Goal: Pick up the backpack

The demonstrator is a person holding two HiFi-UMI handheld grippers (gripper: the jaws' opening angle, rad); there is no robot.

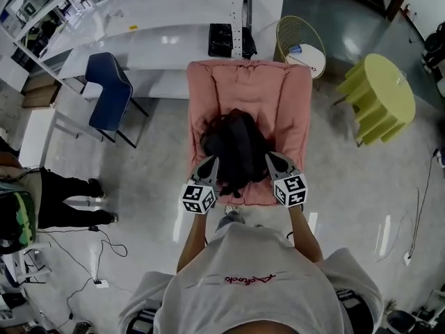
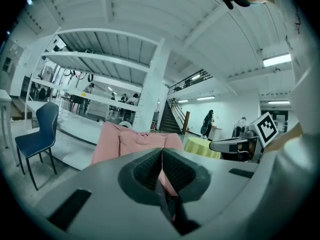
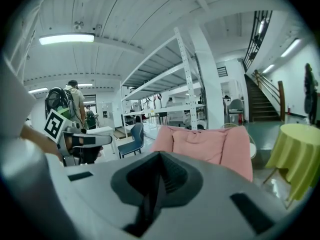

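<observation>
A black backpack (image 1: 235, 148) lies on the seat of a pink armchair (image 1: 292, 96). My left gripper (image 1: 208, 163) is at the backpack's near left side and my right gripper (image 1: 271, 158) at its near right side, both pointing toward the chair. Each gripper is shut with nothing gripped. Whether either tip touches the backpack cannot be told. In the left gripper view the shut left gripper (image 2: 161, 156) faces the armchair (image 2: 125, 139), with the right gripper (image 2: 216, 145) off to the right. The right gripper view shows the shut right gripper (image 3: 159, 160), the armchair (image 3: 210, 144) and the left gripper (image 3: 106, 140).
Behind the armchair stand white tables (image 1: 139, 47) with a black item (image 1: 229, 40). A blue chair (image 1: 108, 92) is to the left, a wicker chair (image 1: 299, 44) and a yellow-green round table (image 1: 382, 92) to the right. A person (image 1: 62, 197) stands at left; cables (image 1: 104, 256) lie on the floor.
</observation>
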